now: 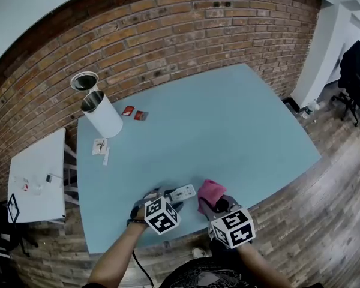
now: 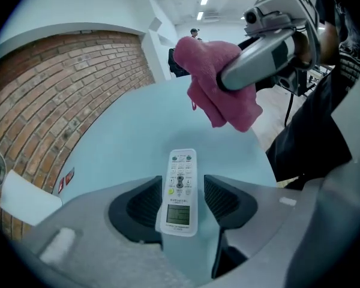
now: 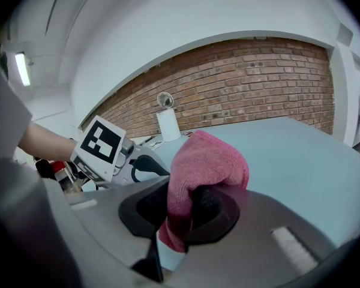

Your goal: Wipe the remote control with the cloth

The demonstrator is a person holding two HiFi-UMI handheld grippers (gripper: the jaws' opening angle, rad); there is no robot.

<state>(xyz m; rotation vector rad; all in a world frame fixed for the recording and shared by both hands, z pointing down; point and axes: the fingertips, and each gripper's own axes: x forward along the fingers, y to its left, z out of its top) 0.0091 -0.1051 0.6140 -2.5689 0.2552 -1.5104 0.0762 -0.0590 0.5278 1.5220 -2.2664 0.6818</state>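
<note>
The left gripper (image 2: 184,198) is standing open, jaws astride the remote control (image 2: 180,182). The right gripper (image 3: 183,207) is clamping the pink cloth (image 3: 207,161).

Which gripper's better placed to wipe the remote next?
Right: the right gripper is shut on the pink cloth, beside the remote. The left gripper stands open around the remote, with no cloth.

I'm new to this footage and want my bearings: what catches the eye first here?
The bright pink cloth stands out, pinched in the right gripper near the front edge of the pale blue table. Just beside it, the white remote control sits between the open jaws of the left gripper. A red brick wall runs behind the table.
</note>
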